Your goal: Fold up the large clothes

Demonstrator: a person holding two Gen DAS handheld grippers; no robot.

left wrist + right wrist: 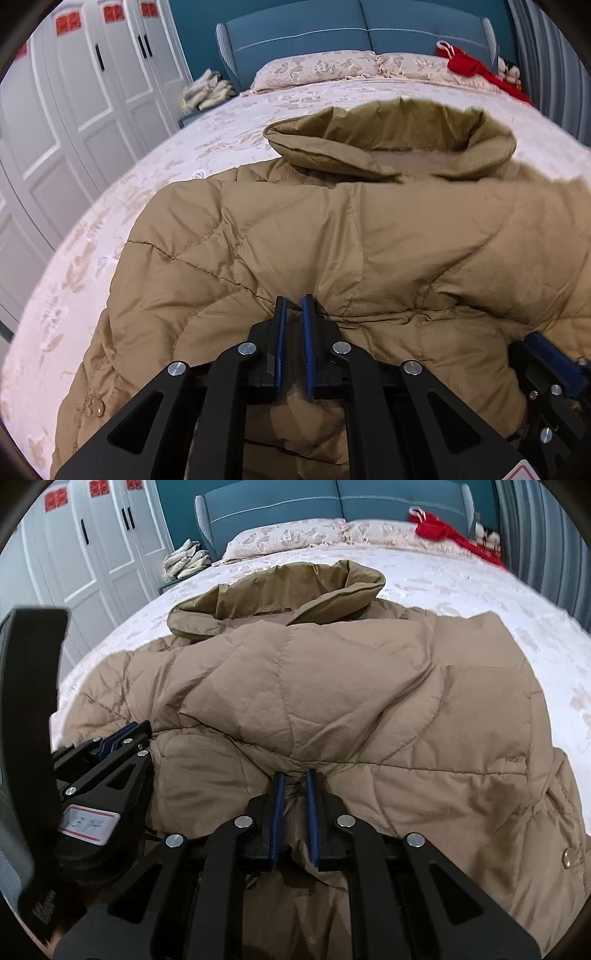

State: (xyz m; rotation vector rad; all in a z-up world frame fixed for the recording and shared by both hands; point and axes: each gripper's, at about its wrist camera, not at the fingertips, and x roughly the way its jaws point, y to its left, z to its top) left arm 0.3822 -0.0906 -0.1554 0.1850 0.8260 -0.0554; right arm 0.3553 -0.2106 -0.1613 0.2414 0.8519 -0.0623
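both grippers are pinching the near edge of the tan quilted jacket [332, 229], so the step in hand looks like carrying that edge forward toward the hood to make a fold. to do it well, the two hands are probably needing to lift together and level, keeping the pinched edge taut between them so the puffy filling is not sagging in the middle, then laying it down flat before letting go. the left gripper [294, 314] is sitting with its blue pads drawn close, a ridge of jacket fabric bunching up between them; the right gripper [294, 786] is doing the same, jaws narrow with a pleat of fabric caught in the gap. the two tools are working just beside each other, each showing at the edge of the other's view. the jacket is spreading out directly ahead of both tools on the floral bedspread [110, 221], its body filling the space in front of the fingers and its hood [391, 136] lying at the far end, well beyond the fingertips, toward the pillows [314, 68].
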